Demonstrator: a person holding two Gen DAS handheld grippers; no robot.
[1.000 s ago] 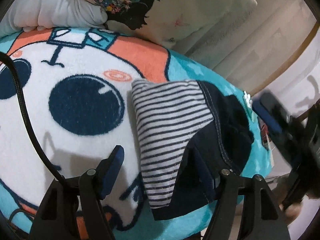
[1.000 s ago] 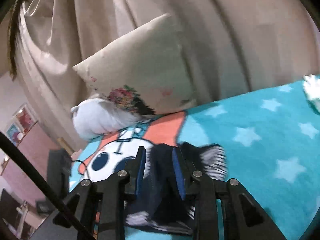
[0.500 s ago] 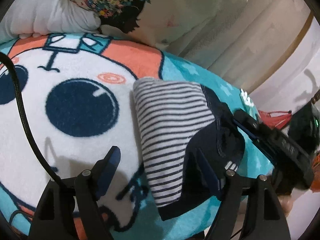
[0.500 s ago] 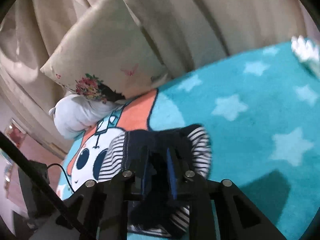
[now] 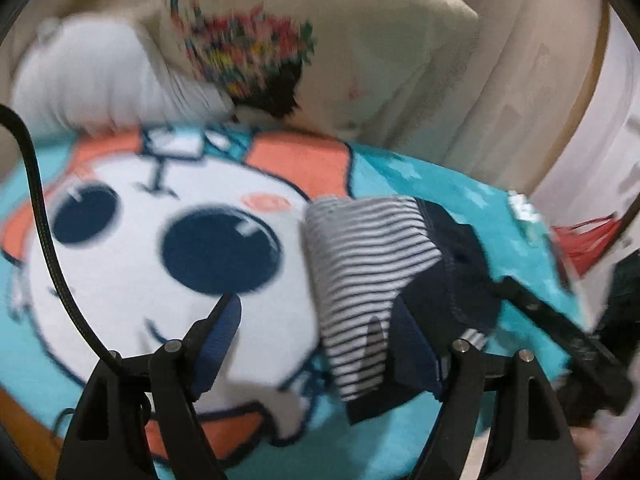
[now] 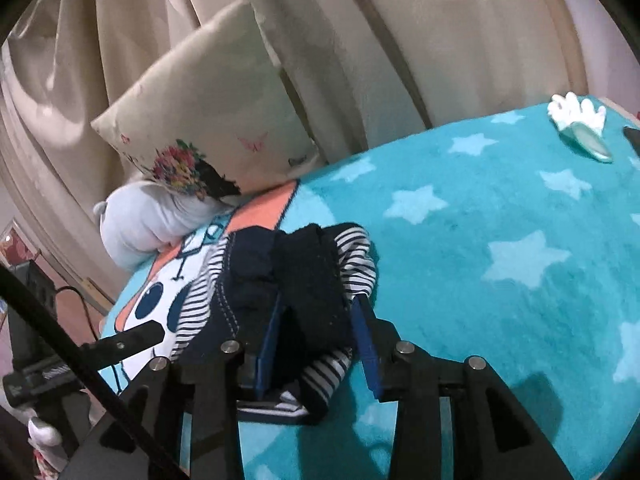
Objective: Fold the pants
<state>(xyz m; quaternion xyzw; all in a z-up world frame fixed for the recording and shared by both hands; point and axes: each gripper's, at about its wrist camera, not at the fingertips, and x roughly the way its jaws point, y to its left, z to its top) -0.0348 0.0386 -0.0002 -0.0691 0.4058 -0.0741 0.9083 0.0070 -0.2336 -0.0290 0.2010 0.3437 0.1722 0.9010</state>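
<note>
The pants [image 5: 376, 264], navy with a striped lining, lie folded into a small bundle on the teal cartoon blanket [image 5: 120, 240]. My left gripper [image 5: 316, 316] hovers open over the bundle's near edge, its right finger above the navy part and its left finger above the white print. In the right wrist view, a navy fold of the pants [image 6: 308, 280] lies between the blue pads of my right gripper [image 6: 318, 330]. Its jaws are opening, with a gap at the right pad. The right gripper [image 5: 560, 328] reaches in from the right, and the left gripper [image 6: 120, 340] shows at the left.
A floral pillow [image 6: 200, 120] and a white cushion [image 6: 136, 228] lean on beige curtains [image 6: 360, 40] behind the bundle. A white glove-like item [image 6: 576, 116] lies far right on the blanket [image 6: 500, 220]. A black cable [image 5: 44, 232] crosses the left side.
The right gripper came down onto the bundle, narrowed on the navy fold, and has now spread apart again. The left gripper lifted and tilted up, so the pillows show more.
</note>
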